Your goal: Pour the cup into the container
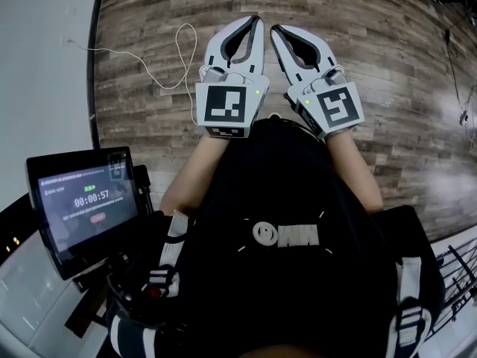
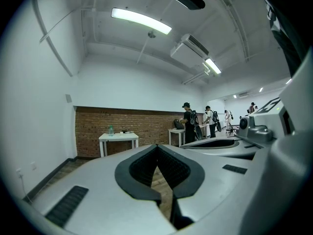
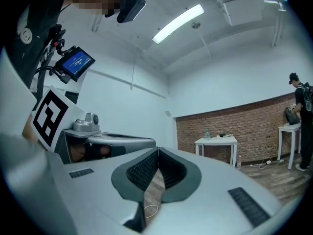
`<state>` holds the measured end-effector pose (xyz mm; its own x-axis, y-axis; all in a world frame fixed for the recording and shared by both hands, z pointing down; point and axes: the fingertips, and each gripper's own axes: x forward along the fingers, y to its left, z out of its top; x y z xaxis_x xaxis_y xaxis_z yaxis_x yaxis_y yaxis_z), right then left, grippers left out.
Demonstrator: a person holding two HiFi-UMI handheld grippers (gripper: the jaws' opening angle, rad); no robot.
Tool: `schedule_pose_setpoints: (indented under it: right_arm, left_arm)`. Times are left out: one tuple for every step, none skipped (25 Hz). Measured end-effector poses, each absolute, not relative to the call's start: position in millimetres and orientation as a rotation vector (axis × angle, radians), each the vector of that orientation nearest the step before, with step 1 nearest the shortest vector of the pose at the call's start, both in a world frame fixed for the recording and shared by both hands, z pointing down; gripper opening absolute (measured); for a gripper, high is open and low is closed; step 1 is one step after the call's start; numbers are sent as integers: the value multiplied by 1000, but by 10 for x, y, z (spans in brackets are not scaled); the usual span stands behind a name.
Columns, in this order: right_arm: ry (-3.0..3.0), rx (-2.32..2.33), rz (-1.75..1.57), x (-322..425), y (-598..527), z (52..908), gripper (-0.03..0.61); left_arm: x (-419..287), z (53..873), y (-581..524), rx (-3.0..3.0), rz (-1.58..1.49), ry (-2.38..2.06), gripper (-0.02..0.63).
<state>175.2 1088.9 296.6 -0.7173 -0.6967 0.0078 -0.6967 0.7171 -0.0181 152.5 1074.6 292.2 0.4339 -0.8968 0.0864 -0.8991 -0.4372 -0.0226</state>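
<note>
Well, in the head view you hold both tools out over the plank floor (image 1: 387,43) in the upper middle of the frame. Your left gripper (image 1: 257,21) has its jaws pressed together at the tips, and nothing is pinched between them. Your right gripper (image 1: 275,30) sits just beside it, tips nearly meeting the left one's, and its jaws are equally closed and empty. A thin white cable (image 1: 179,51) loops on the floor to the upper left of the tools. A screen (image 1: 86,203) sits at the lower left.

In the left gripper view, the left gripper (image 2: 157,148) has its dark pads meeting at the tip in the lower middle. Only a slim wedge of floor shows in the hollow behind them, and they hold nothing. Beyond them, a white table (image 2: 119,138) with a small bottle (image 2: 111,129) stands against a brick wall (image 2: 93,126) at centre left. Some people (image 2: 188,124) stand at centre right.

In the right gripper view, the right gripper (image 3: 157,153) is likewise clamped tip to tip on nothing. The cable shows through the narrow hollow below, and the same table stands at centre right.

None of the views shows you where the cup or the container is.
</note>
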Motion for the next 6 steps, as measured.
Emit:
schedule_pose_setpoints:
  right_arm:
    - [-2909, 1179, 33, 1737, 10842, 2967, 8]
    - [-2908, 1176, 33, 1729, 10809, 2966, 8]
    - [-2907, 1174, 33, 1725, 10790, 2963, 8]
    - [-2907, 1172, 33, 1726, 10782, 2959, 8]
    - [-2908, 1170, 32, 1729, 10779, 2954, 8]
    - [-2908, 1168, 31, 1732, 10777, 2950, 8]
  left_arm:
    - [1511, 2926, 10698, 2635, 135, -1651, 3]
    - [1501, 2921, 10664, 2633, 136, -1652, 3]
    - [1497, 2910, 10646, 2633, 136, -1655, 3]
    - [1498, 2900, 10640, 2633, 136, -1658, 3]
    - [1503, 2891, 10643, 2633, 136, -1661, 3]
    - [1509, 2882, 10648, 2634, 135, -1664, 3]
